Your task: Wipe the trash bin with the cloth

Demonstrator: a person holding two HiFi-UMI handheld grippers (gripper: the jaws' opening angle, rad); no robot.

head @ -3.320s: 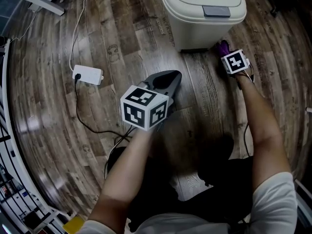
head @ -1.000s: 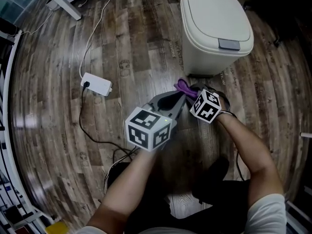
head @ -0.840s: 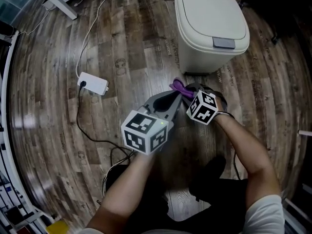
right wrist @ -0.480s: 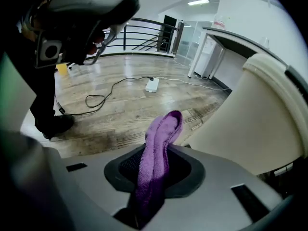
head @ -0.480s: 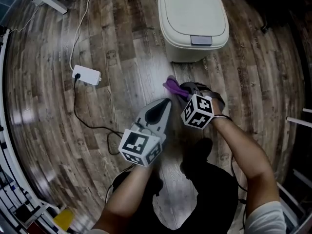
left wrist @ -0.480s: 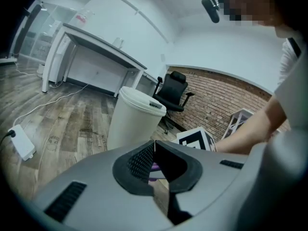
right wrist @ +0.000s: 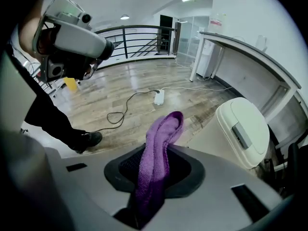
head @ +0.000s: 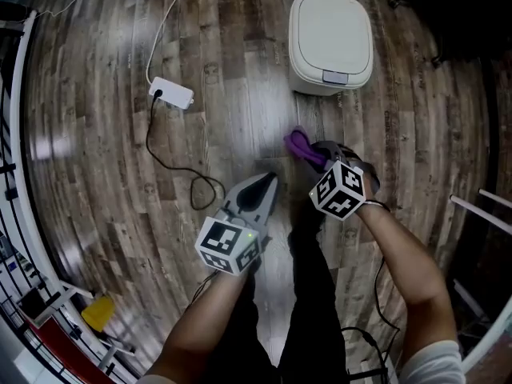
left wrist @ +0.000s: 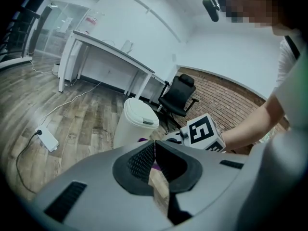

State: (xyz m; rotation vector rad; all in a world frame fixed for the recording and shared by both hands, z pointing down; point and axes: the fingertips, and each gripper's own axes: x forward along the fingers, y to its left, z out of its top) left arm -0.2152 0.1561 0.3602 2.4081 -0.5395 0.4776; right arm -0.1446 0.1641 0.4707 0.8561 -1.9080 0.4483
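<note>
The cream trash bin (head: 330,42) stands shut on the wood floor, up ahead. My right gripper (head: 314,152) is shut on the purple cloth (head: 299,144), held in the air short of the bin, not touching it. In the right gripper view the cloth (right wrist: 159,143) sticks up out of the jaws, with the bin (right wrist: 240,126) to the right. My left gripper (head: 269,181) hangs beside it, shut and holding nothing. In the left gripper view, the left gripper (left wrist: 154,143) points toward the bin (left wrist: 135,124).
A white power strip (head: 171,93) with a black cable (head: 200,186) lies on the floor to the left. A yellow object (head: 96,313) sits near the railing at lower left. My legs and a shoe (right wrist: 87,139) are below the grippers. A black office chair (left wrist: 180,93) and white desk (left wrist: 108,57) stand behind the bin.
The view has risen and the bin now lies farther away. My right gripper lifted the cloth from beside the bin's base and drew back; the left gripper stayed shut, drawing back slightly.
</note>
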